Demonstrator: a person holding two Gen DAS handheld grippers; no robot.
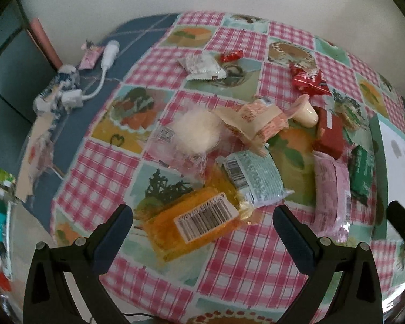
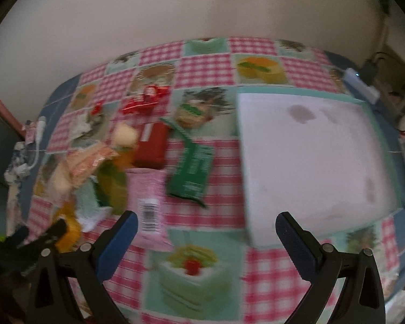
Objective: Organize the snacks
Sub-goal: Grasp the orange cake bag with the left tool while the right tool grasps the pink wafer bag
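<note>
Several snack packets lie heaped on the checked tablecloth [image 1: 256, 264]. An orange packet [image 1: 191, 226] with a barcode lies just ahead of my open, empty left gripper [image 1: 202, 216]. Beyond it lie a pale green packet [image 1: 253, 178], a pink packet [image 1: 332, 191], a green packet [image 1: 360, 172], a red box [image 1: 328, 135] and a white fluffy snack [image 1: 197, 132]. My right gripper [image 2: 206, 222] is open and empty, above the cloth between the pink packet [image 2: 147, 199] and a white box with teal rim [image 2: 310, 159]. The green packet [image 2: 193, 172] lies ahead of it.
A red wrapped sweet [image 1: 309, 79], a white wrapper [image 1: 203, 66] and a small red candy [image 1: 230, 55] lie farther back. A white charger with cable [image 1: 109, 54] and a pink sachet [image 1: 90, 55] lie on the blue surface at left. The wall stands behind the table.
</note>
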